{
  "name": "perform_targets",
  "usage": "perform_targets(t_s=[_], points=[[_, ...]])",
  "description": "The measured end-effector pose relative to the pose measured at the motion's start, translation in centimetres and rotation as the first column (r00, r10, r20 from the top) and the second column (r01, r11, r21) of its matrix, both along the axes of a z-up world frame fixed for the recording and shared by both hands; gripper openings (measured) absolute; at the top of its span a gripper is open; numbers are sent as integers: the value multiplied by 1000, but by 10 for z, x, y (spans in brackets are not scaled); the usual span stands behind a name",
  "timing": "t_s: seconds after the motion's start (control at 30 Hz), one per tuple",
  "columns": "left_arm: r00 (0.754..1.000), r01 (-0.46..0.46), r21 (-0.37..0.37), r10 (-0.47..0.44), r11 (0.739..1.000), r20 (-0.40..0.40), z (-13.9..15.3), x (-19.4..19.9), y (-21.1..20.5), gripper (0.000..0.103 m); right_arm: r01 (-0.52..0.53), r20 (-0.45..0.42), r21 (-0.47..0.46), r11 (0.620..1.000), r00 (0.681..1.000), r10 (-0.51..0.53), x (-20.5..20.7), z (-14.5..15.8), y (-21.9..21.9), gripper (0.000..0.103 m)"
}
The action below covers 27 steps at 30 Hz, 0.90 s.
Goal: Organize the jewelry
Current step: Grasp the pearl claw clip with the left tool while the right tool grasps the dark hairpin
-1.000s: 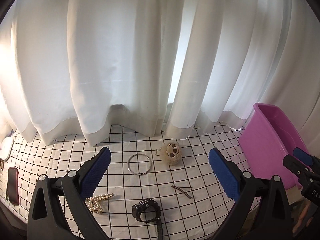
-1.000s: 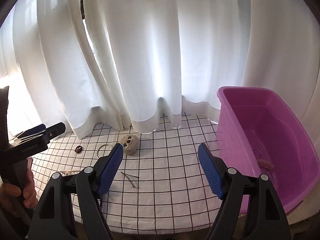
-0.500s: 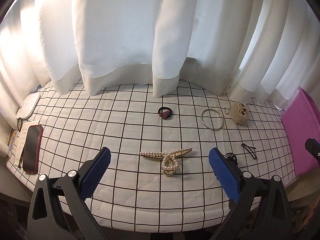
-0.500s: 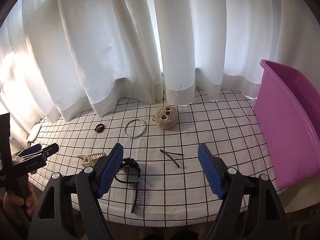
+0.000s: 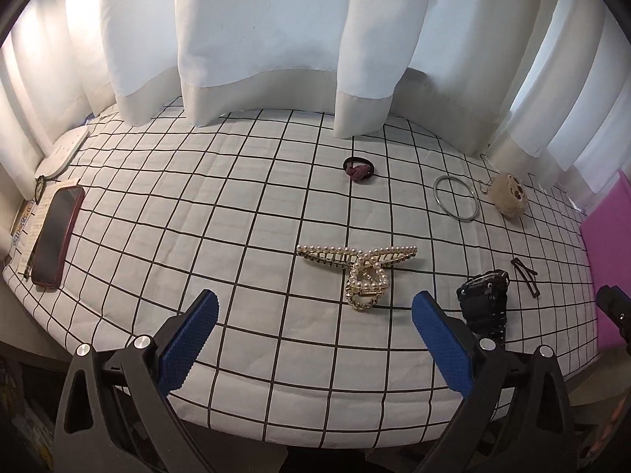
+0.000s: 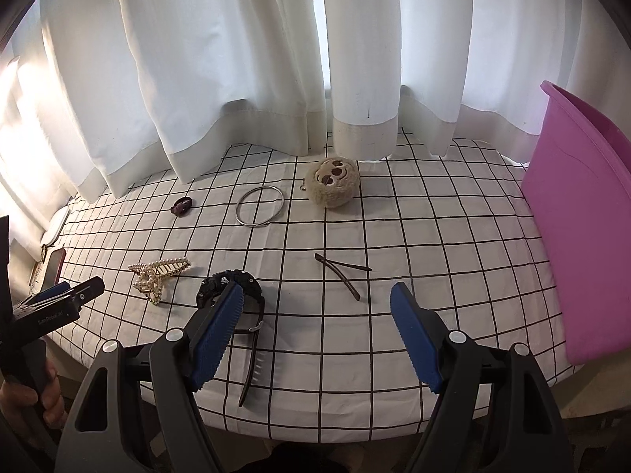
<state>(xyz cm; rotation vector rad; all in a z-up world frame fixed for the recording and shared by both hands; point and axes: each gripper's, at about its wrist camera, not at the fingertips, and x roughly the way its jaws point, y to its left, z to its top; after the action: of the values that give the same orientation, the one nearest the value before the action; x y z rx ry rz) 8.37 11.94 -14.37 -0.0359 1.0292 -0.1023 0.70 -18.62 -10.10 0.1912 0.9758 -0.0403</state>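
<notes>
A pearl hair claw [image 5: 357, 272] [image 6: 159, 274] lies on the checked tablecloth just ahead of my open, empty left gripper [image 5: 313, 339]. A black watch [image 5: 485, 301] [image 6: 232, 295] lies to its right, partly behind my right gripper's left finger. My right gripper [image 6: 315, 333] is open and empty above the table's front edge. Dark hairpins [image 6: 341, 272] [image 5: 524, 276] lie ahead of it. A metal bangle [image 6: 260, 207] [image 5: 455, 197], a dark red hair tie [image 6: 181, 205] [image 5: 359, 169] and a plush sloth charm [image 6: 333, 181] [image 5: 508, 199] lie farther back. A pink bin [image 6: 583, 216] [image 5: 607, 236] stands at the right.
White curtains [image 6: 276, 59] hang along the table's far edge. A red phone [image 5: 55, 234] and some papers [image 5: 27, 220] lie at the left edge. The left gripper shows at the left edge of the right wrist view [image 6: 51, 303].
Both grippers have swung left and tilted down toward the table. The pearl hair claw now sits just ahead of the left gripper; the watch and hairpins lie before the right gripper. Nothing was grasped.
</notes>
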Motion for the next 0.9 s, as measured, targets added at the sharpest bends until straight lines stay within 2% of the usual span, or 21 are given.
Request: perform_targets(t_s=[0.13, 0.27, 0.5, 0.7, 0.9], points=[[1000, -10, 10, 10, 1000, 17, -15, -8, -5, 97, -19, 2, -15, 1000, 1000, 19, 2, -19, -7, 74], [999, -10, 47, 8, 999, 33, -33, -13, -14, 97, -25, -12, 9, 1000, 1000, 25, 5, -42, -16, 74], [996, -55, 38, 52, 998, 67, -56, -4, -27, 97, -53, 15, 20, 998, 998, 53, 10, -72, -22, 74], [994, -69, 68, 63, 995, 92, -73, 9, -38, 97, -56, 51, 34, 998, 997, 54, 17, -86, -27, 74], [992, -67, 100, 56, 993, 112, -77, 14, -43, 97, -60, 56, 29, 998, 997, 59, 24, -94, -30, 74]])
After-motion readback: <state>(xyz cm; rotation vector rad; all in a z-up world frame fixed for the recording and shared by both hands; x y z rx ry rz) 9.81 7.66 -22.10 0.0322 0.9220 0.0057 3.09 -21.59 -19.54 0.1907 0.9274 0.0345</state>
